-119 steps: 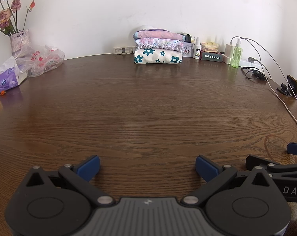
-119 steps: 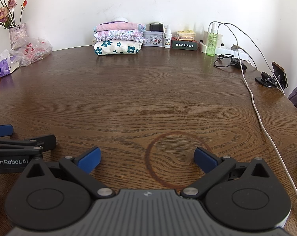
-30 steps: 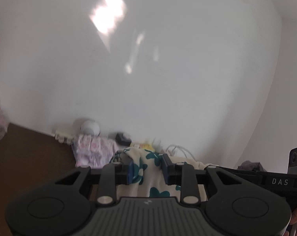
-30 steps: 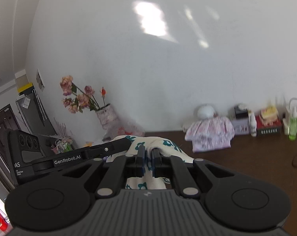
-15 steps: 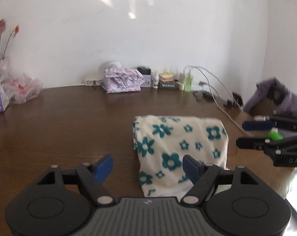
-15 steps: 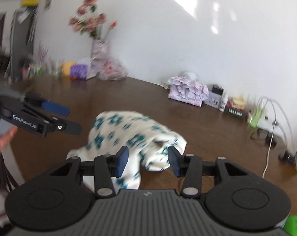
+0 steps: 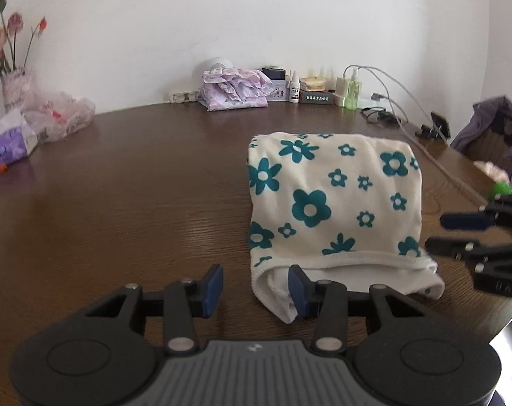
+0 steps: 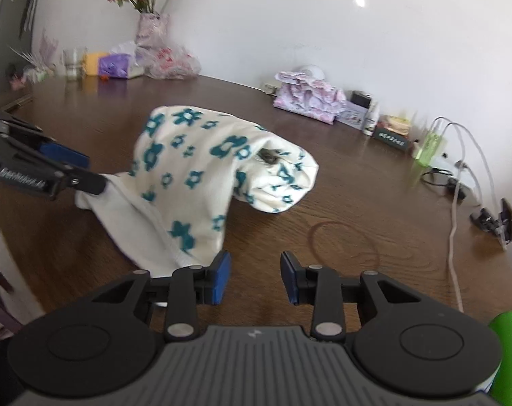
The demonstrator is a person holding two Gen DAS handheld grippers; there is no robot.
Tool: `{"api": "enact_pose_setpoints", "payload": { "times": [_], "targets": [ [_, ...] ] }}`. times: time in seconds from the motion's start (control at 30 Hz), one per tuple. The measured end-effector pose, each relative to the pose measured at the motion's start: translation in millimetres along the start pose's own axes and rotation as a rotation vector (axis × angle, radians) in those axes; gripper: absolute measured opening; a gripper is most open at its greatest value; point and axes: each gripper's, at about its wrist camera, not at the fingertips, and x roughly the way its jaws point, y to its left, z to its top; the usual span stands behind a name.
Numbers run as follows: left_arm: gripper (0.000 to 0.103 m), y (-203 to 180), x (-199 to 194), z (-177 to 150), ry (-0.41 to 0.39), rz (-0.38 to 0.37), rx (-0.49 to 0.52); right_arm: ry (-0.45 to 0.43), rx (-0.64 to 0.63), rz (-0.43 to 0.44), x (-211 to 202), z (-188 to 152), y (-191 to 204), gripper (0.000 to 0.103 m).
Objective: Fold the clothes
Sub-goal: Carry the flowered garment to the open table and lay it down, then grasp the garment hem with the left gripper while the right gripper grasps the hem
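Note:
A white garment with teal flowers point(image 7: 334, 199) lies in a loose fold on the brown table point(image 7: 120, 203). My left gripper point(image 7: 255, 289) is at its near left corner. Its jaws are closing with that corner between them, beside the right pad; the left pad stands clear of the cloth. In the right wrist view the garment point(image 8: 195, 169) bulges up, and its near hem ends by the left fingertip of my right gripper point(image 8: 255, 277). Those jaws are closing too, over bare wood. Each view shows the other gripper at the garment's hem: the right one point(image 7: 439, 233) and the left one point(image 8: 93, 169).
Folded purple clothes point(image 7: 234, 89) sit at the back wall beside bottles and boxes point(image 7: 310, 91). A white cable point(image 8: 454, 230) and a phone stand point(image 8: 496, 220) lie on the right. A vase, plastic bag point(image 7: 58, 115) and tissue pack are at the left. Something green point(image 8: 508, 331) is nearby.
A second ago both grippers held the flowered garment up in the air, shut on it. They came down, laid it on the table and let go; the jaws now stand narrower.

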Motion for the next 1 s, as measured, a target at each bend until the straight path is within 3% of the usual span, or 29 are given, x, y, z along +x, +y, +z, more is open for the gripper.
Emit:
{"api": "enact_pose_setpoints", "payload": {
  "times": [0.1,0.27,0.37,0.43,0.5,0.7,0.8,0.83,0.9,1.0],
  "targets": [
    [0.041,8.2,4.7,4.0,0.012,-0.006,-0.012,-0.003,0.002,0.039,-2.7,-2.5,3.1,0.034],
    [0.033,6.3,5.5,4.2,0.02,-0.004,0.058,-0.001,-0.026,0.081,-8.2,-6.8,10.6,0.034],
    [0.019,9.7,9.3,6.3,0.025,-0.001,0.043,0.015,-0.071,0.045,-1.0,-7.1,16.6,0.033],
    [0.019,16.9,9.1,8.8,0.034,-0.026,0.009,0.008,-0.072,0.032,1.3,-5.3,17.5,0.03],
    [0.019,15.1,9.2,8.2,0.044,-0.041,0.039,0.006,-0.048,0.035,2.5,-4.8,15.8,0.03],
    [0.019,-3.3,17.7,-0.5,0.033,-0.002,0.113,0.008,0.049,0.025,8.1,-6.4,11.6,0.029],
    [0.017,-6.7,19.2,-1.9,0.023,0.003,0.114,-0.004,0.03,0.008,7.8,-8.7,16.9,0.029],
    [0.015,-7.5,19.5,-2.0,0.023,0.004,0.113,-0.006,0.031,0.005,8.3,-8.8,17.4,0.029],
    [0.003,-9.2,19.6,-1.2,0.031,-0.002,0.105,-0.011,0.023,-0.002,9.2,-9.2,19.4,0.029],
    [0.001,-6.8,17.4,-0.2,0.027,-0.004,0.069,-0.01,-0.022,0.007,6.0,-9.1,23.2,0.029]
  ]
}}
